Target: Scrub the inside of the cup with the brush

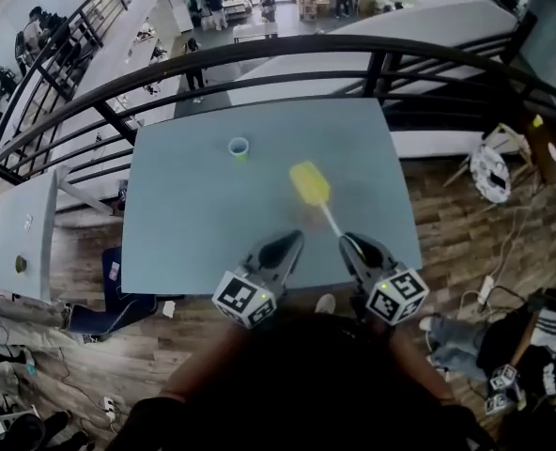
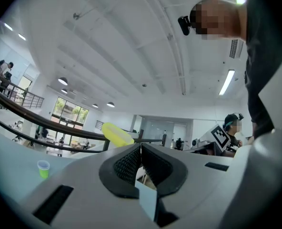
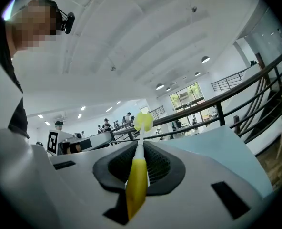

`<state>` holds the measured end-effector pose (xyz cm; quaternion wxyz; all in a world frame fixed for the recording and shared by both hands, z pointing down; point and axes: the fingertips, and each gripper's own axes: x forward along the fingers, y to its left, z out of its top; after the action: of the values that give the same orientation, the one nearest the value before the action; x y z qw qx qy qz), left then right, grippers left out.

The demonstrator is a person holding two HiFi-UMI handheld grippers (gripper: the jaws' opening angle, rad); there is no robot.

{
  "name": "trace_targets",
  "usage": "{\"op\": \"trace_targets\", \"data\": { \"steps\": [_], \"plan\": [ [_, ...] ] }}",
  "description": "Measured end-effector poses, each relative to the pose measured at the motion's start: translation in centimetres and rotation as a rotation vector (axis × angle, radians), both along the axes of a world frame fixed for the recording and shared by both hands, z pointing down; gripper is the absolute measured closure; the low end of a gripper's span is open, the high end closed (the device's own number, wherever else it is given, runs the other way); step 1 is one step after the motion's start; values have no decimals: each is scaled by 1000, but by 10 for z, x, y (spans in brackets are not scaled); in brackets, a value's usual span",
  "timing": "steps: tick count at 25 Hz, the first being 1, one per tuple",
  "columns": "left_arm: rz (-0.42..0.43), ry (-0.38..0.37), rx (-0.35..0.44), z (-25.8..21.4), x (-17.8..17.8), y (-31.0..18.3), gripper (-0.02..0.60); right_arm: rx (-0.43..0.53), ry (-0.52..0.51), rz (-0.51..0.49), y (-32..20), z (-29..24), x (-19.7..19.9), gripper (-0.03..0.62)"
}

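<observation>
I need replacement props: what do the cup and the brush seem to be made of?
Cup: probably thin plastic; pale, translucent-looking top, green below. Brush: head looks like soft yellow foam, matte and rounded; white stem and yellow handle look smooth, likely plastic.

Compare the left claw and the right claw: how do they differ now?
The left claw is shut on nothing; the right claw is shut on the handle of the yellow brush. The left claw is nearer the cup than the right claw. Both are at the near edge of the table.
</observation>
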<state>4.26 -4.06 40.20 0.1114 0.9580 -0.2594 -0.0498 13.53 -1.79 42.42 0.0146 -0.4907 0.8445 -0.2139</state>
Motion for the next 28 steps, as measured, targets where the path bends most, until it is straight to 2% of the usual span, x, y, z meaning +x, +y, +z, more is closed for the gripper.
{"op": "trace_targets", "data": {
  "steps": [7, 11, 15, 19, 24, 28],
  "plan": [
    [-75, -1, 21, -2, 35, -8, 575, 2, -5, -72, -13, -2, 44, 549],
    [-129, -52, 43, -1, 40, -11, 575, 13, -9, -106, -17, -2, 62, 549],
    [-169, -97, 11, 7, 48, -18, 572, 12, -9, -124, -30, -2, 80, 549],
    [-155, -85, 55, 14, 49, -27, 508, 8, -7, -123, -44, 1, 88, 549],
    [-122, -88, -6, 26, 59, -34, 425, 5, 6, -112, -51, 5, 94, 549],
    [-80, -88, 4, 37, 62, -50, 372, -14, 23, -101, -61, 14, 96, 549]
  ]
}}
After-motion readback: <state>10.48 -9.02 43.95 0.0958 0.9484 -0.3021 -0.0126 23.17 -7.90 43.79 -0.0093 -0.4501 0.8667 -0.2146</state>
